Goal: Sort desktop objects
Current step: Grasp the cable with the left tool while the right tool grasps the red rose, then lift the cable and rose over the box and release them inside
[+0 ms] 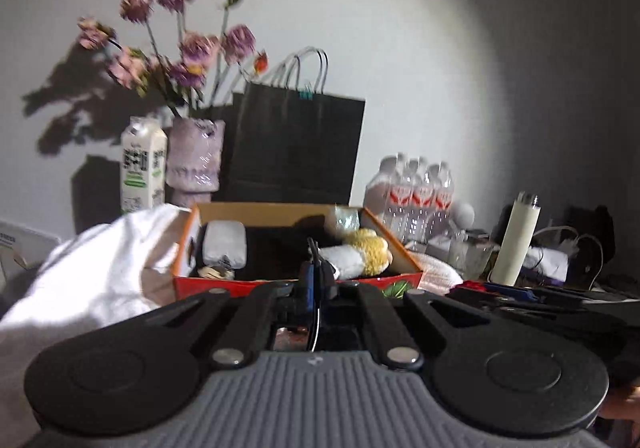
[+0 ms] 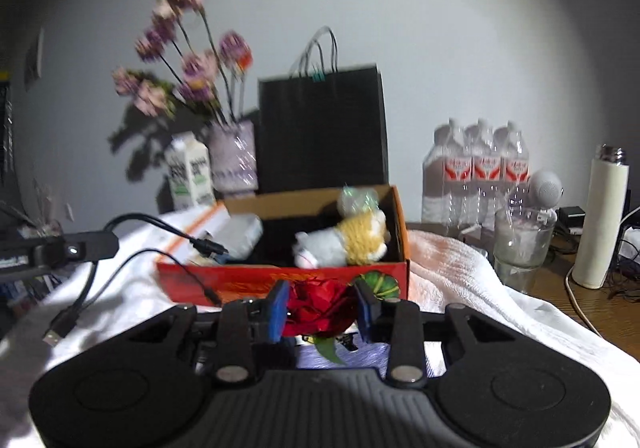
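Note:
An orange cardboard box (image 1: 404, 272) (image 2: 400, 248) stands open on a white cloth. Inside lie a yellow and white plush toy (image 1: 360, 252) (image 2: 344, 244), a grey pouch (image 1: 224, 244) and a clear wrapped item (image 2: 356, 199). My left gripper (image 1: 318, 284) is shut on a thin black cable (image 1: 316, 312) just before the box; the same cable (image 2: 168, 232) hangs from that gripper in the right wrist view. My right gripper (image 2: 322, 308) is shut on a red artificial rose (image 2: 316, 308) with a green leaf, low in front of the box.
Behind the box stand a black paper bag (image 2: 320, 127), a vase of purple flowers (image 2: 232, 155), a milk carton (image 2: 190, 175) and a pack of water bottles (image 2: 476, 167). At right are a glass (image 2: 520, 244), a white flask (image 2: 600, 224) and cables on the wooden desk (image 2: 600, 308).

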